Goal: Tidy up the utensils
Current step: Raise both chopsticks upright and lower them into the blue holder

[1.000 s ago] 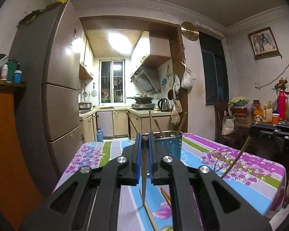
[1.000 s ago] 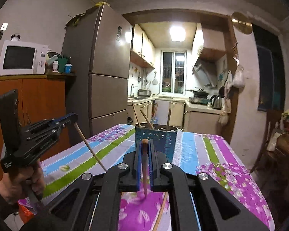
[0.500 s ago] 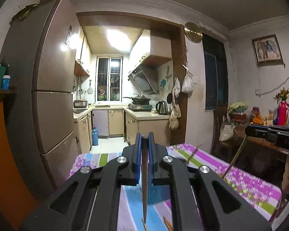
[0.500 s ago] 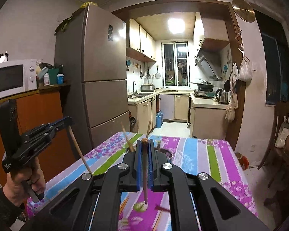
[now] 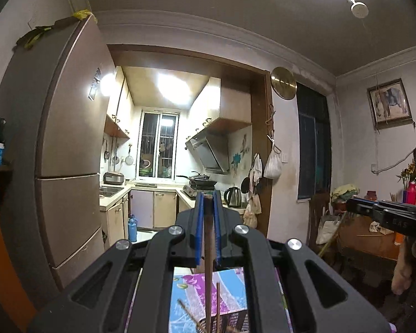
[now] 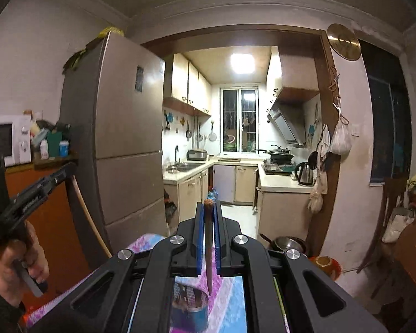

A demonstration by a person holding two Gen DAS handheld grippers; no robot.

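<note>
- The table (image 6: 230,299), under a floral striped cloth in purple, blue and white, is showing only in slivers below both grippers; it is serving as the reference for everything here.
- The utensil holder (image 6: 190,305), a perforated blue-grey metal cylinder, is standing upright on the table. In the right wrist view it is sitting just below the right gripper; in the left wrist view its rim is appearing at the bottom edge, with a few sticks already leaning inside.
- The left gripper (image 5: 207,238) is hanging above the table with its blue-padded fingers (image 5: 199,230) pinching the left chopstick (image 5: 208,263) near its upper end. The stick is pointing down, its lower end reaching to the holder's mouth; whether it is inside cannot be told.
- The right gripper (image 6: 208,236) is likewise above the table, fingers (image 6: 199,236) pinching the right chopstick (image 6: 208,249) near its rounded top. The tapered tip is hanging just over the holder's rim, apart from it as far as can be seen.
- Handling, as a judgement: each chopstick is looking light, stiff and smooth, probably lacquered wood, so it is liable to swing or slip in a narrow two-pad grip. Hold near the thick end, as both grippers are doing, is leaving the long lower part free to enter the holder.
- Risk, as a judgement: a tip striking the rim or the sticks already inside could pivot the chopstick out of line; the holder is looking light enough to be nudged.
</note>
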